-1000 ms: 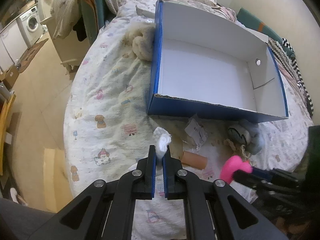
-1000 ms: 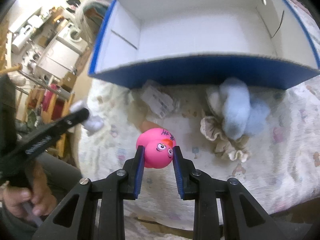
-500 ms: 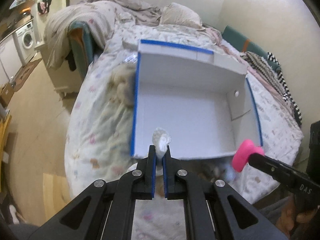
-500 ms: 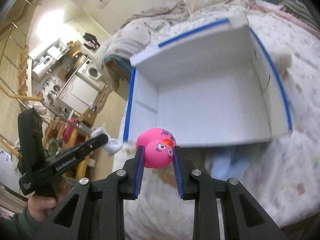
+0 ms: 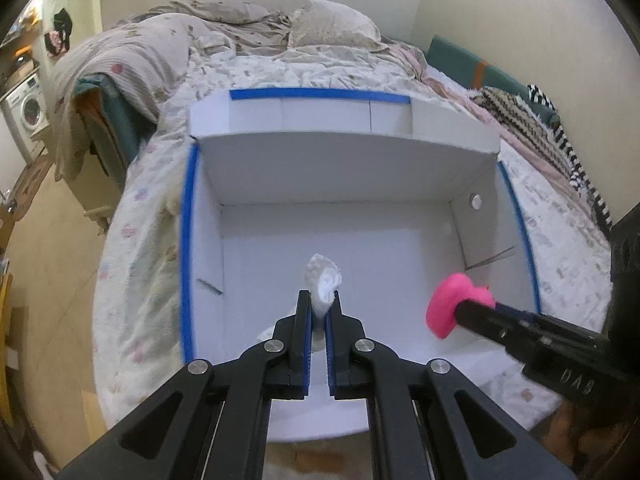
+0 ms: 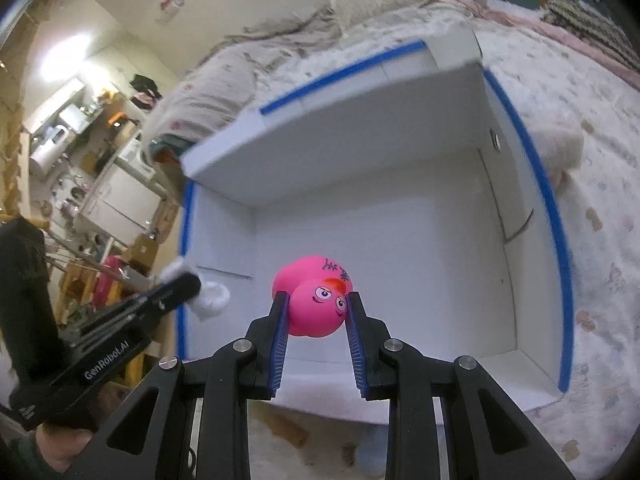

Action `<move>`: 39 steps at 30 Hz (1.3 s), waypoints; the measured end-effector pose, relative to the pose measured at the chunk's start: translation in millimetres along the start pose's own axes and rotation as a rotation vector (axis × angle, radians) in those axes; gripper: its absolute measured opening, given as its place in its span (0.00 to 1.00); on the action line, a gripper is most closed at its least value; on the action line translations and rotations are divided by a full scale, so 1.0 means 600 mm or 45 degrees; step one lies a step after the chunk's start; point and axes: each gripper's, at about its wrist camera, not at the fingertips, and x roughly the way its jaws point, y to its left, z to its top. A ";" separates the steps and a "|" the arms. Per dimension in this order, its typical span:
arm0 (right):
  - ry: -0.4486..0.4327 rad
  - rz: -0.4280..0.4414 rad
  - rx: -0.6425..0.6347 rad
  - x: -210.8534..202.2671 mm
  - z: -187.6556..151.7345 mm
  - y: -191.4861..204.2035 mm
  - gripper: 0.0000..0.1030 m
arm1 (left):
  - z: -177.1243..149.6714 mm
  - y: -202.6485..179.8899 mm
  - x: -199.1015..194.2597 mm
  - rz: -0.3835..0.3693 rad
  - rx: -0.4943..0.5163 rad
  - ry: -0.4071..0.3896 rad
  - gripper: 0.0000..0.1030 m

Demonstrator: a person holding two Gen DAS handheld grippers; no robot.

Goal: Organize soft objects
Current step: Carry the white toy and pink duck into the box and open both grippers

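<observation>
The left claw (image 5: 319, 312) was clamped on a white fluffy wad (image 5: 323, 280), and the right claw (image 6: 316, 316) was clamped across the head of a pink rubber duck (image 6: 314, 304); both items were held in the air above the floor of the open white box (image 5: 360, 184) standing on the bed (image 5: 136, 240). The wad appeared very light and compressible, so a pinch through its middle should hold. The duck appeared hollow, smooth and springy, and it was best gripped across its widest part to avoid it squirting out.
</observation>
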 end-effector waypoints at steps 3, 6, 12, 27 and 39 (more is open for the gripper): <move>0.048 -0.057 -0.006 0.032 -0.007 -0.012 0.29 | -0.010 0.001 0.042 -0.010 -0.021 0.055 0.06; 0.103 -0.093 -0.006 0.059 -0.013 -0.017 0.29 | -0.018 -0.006 0.061 0.036 -0.001 0.029 0.06; 0.192 -0.151 0.036 0.101 -0.017 -0.026 0.29 | -0.026 -0.019 0.092 0.058 0.055 0.061 0.06; 0.283 -0.228 -0.026 0.139 -0.035 -0.016 0.29 | -0.042 -0.022 0.116 0.065 0.071 0.121 0.06; 0.245 -0.188 0.029 0.136 -0.024 -0.027 0.57 | -0.047 -0.024 0.109 0.084 0.086 0.116 0.22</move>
